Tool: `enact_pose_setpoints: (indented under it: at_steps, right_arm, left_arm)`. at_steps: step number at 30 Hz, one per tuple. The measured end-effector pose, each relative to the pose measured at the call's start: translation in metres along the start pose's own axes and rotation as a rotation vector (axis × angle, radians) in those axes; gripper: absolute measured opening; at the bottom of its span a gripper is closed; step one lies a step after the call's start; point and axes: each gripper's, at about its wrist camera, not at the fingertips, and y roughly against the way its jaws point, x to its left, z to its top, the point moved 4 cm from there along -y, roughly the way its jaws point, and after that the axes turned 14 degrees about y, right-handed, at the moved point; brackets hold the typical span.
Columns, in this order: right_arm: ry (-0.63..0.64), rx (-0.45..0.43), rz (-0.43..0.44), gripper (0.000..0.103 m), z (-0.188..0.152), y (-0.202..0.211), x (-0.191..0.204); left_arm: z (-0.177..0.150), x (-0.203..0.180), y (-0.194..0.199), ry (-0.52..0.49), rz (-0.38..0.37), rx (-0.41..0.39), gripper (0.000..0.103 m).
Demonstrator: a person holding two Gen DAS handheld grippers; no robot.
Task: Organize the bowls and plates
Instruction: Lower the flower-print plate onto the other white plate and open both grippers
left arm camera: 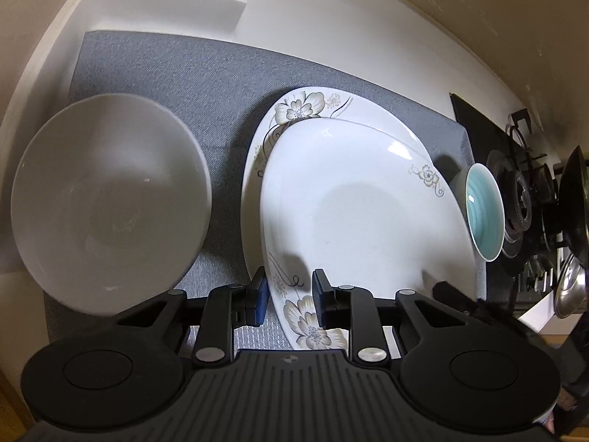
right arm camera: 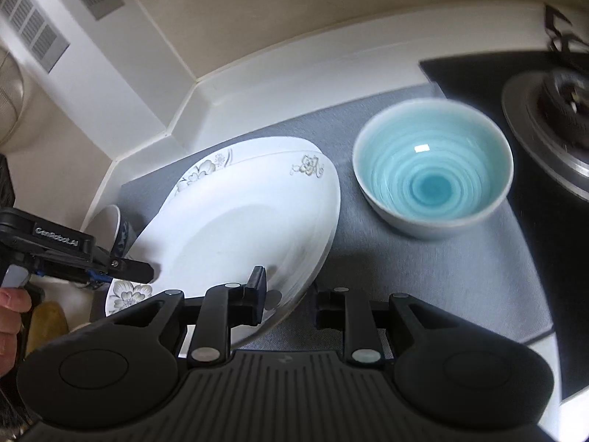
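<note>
Two white floral plates lie stacked on a grey mat (left arm camera: 221, 73): the top plate (left arm camera: 360, 213) rests on the lower plate (left arm camera: 291, 110). My left gripper (left arm camera: 289, 296) is open, its jaws on either side of the top plate's near rim. A large white bowl (left arm camera: 110, 199) sits to the left. A teal bowl (left arm camera: 482, 210) stands at the right. In the right wrist view the plate stack (right arm camera: 239, 228) is at the centre left and the teal bowl (right arm camera: 432, 165) further right. My right gripper (right arm camera: 289, 300) is open around the stack's right rim. The left gripper (right arm camera: 121, 269) shows at the stack's left rim.
A gas stove (left arm camera: 522, 199) with a burner (right arm camera: 552, 110) lies right of the mat. A pot lid (left arm camera: 570, 287) and dark pan are beyond it. A blue-patterned cup (right arm camera: 114, 228) stands left of the plates. White backsplash (left arm camera: 294, 18) borders the counter.
</note>
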Motion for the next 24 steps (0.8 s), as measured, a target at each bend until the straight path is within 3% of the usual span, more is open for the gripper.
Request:
enact_pose_setpoints:
  at_steps: [7,20,24]
  right_arm:
    - [-0.049,-0.023,0.019,0.02,-0.008,-0.004,-0.006]
    - [-0.107,-0.051,0.012,0.023,-0.016,-0.013,-0.007]
    - [-0.101,-0.049,0.008,0.026,-0.017,-0.008,-0.004]
  left_arm:
    - [-0.006,0.02,0.006,0.108,-0.048,0.043,0.025]
    - [-0.044,0.012,0.002,0.117,-0.067,0.037,0.023]
    - [-0.041,0.015,0.001,0.141,-0.066,0.026,0.021]
